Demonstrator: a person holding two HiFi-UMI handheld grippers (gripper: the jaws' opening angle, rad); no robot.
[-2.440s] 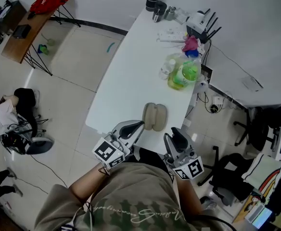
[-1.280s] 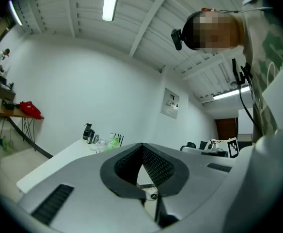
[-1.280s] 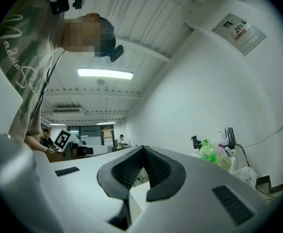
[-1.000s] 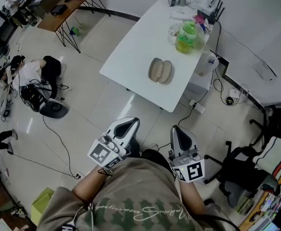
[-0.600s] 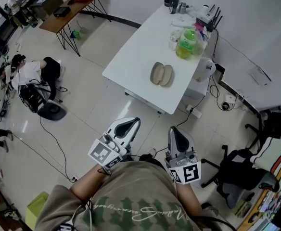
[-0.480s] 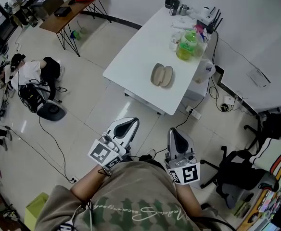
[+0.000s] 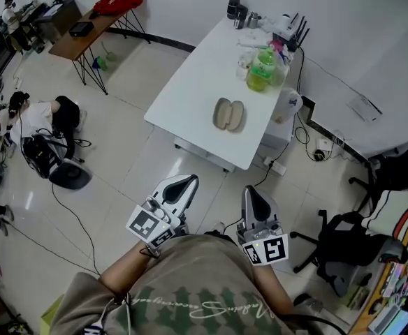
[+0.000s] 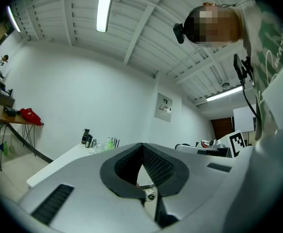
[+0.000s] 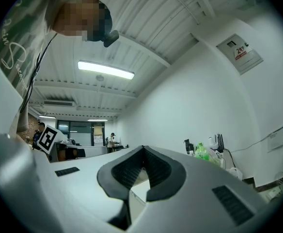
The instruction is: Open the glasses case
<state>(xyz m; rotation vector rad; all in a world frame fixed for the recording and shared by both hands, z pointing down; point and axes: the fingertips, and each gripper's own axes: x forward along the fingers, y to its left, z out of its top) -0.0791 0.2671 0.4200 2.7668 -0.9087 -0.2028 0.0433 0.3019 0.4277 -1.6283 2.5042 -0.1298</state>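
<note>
A beige glasses case (image 7: 228,114) lies open in two halves on the white table (image 7: 190,96), far from me in the head view. My left gripper (image 7: 188,181) and my right gripper (image 7: 249,192) are held close to my body, well back from the table, over the tiled floor. Both are shut with nothing between their jaws. In the left gripper view the left gripper (image 8: 142,144) points level at the room, and the table (image 8: 59,161) shows far off. The right gripper (image 9: 142,148) in its own view also points level, tips together.
Bottles, a green jug (image 7: 258,70), a router (image 7: 288,26) and small items crowd the table's far end. Cables and a socket strip lie on the floor right of the table. Office chairs (image 7: 344,243) stand at the right. A wooden side table (image 7: 78,30) is at the upper left.
The view has pulled back from the table: the case, once just ahead of my grippers, now lies far off. Both grippers stay shut and near my body.
</note>
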